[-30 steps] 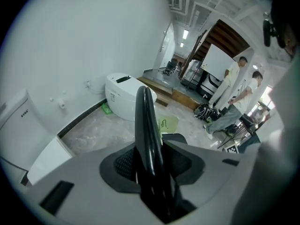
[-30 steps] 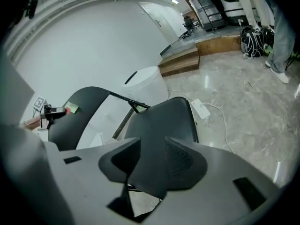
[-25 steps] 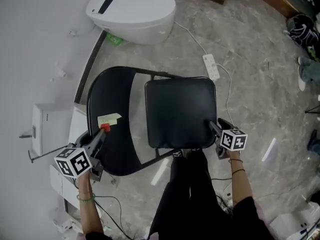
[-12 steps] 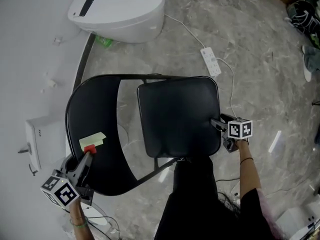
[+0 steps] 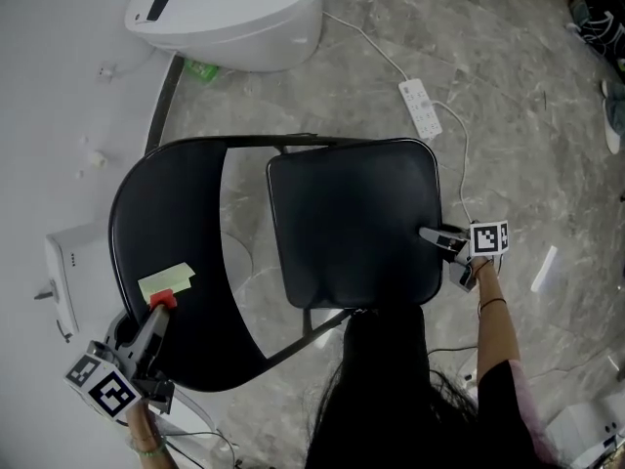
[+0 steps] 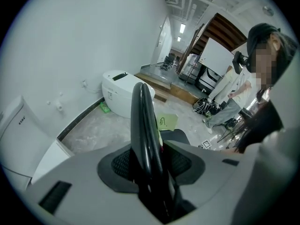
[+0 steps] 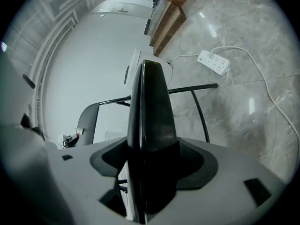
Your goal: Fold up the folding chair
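Note:
A black folding chair stands open on the marble floor, its backrest (image 5: 161, 233) at the left and its padded seat (image 5: 352, 223) in the middle. My left gripper (image 5: 159, 304) is shut on the backrest's rim (image 6: 143, 121), next to a yellow note (image 5: 166, 281) stuck on it. My right gripper (image 5: 435, 235) is at the seat's right edge. Its jaws are opening, with the seat's edge (image 7: 150, 107) still between them.
A white oval appliance (image 5: 229, 13) sits by the wall behind the chair. A white power strip (image 5: 420, 106) with its cable lies on the floor at the right. A white box (image 5: 61, 281) stands at the left. My dark trouser legs (image 5: 381, 389) are just in front of the seat.
The backrest and my left gripper have shifted toward the lower left of the head view. My right gripper has sunk and rolled at the seat's edge, and its jaws have spread.

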The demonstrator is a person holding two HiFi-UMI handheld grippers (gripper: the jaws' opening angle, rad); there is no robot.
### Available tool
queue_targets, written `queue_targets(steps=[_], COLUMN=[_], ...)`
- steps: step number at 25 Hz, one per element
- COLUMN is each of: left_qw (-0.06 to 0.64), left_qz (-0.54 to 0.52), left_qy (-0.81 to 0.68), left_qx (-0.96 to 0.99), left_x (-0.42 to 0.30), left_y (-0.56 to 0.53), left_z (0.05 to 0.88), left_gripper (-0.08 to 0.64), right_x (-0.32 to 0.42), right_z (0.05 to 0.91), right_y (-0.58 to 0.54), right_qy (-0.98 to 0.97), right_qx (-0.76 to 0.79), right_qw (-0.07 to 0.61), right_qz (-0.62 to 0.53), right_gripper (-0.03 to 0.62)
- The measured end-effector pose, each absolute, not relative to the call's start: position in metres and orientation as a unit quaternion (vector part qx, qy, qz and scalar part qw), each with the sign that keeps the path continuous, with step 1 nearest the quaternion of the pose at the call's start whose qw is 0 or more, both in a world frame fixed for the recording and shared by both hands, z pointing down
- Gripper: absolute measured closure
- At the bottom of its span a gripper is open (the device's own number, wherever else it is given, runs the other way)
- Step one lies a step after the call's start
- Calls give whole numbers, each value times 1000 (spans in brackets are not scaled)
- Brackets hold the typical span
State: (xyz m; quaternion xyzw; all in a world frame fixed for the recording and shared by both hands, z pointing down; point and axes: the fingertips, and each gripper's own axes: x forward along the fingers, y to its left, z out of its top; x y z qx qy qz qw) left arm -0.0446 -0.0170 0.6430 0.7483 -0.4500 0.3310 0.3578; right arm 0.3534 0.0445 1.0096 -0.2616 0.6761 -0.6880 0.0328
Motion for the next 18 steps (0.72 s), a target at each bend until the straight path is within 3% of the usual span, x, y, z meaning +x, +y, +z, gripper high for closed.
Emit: queue_targets(steps=[5,10,18], left_qw=[348,388,385], left_qz=[353,293,291], left_qy=[-452,-440,-448], left_qx=[741,755,752], left_x=[-47,-38,-47], left_y=[-19,-20,-20], left_z=[646,636,601], left_gripper=[413,434,442], right_x=[355,355,331], right_z=[1012,1002,938], right_y=[43,43,45], right_qy=[679,681,692], right_qx=[-290,-316,-319], right_qw=[11,-3,-32], right_qz=[-674,-660,-647], right_gripper=[285,285,298])
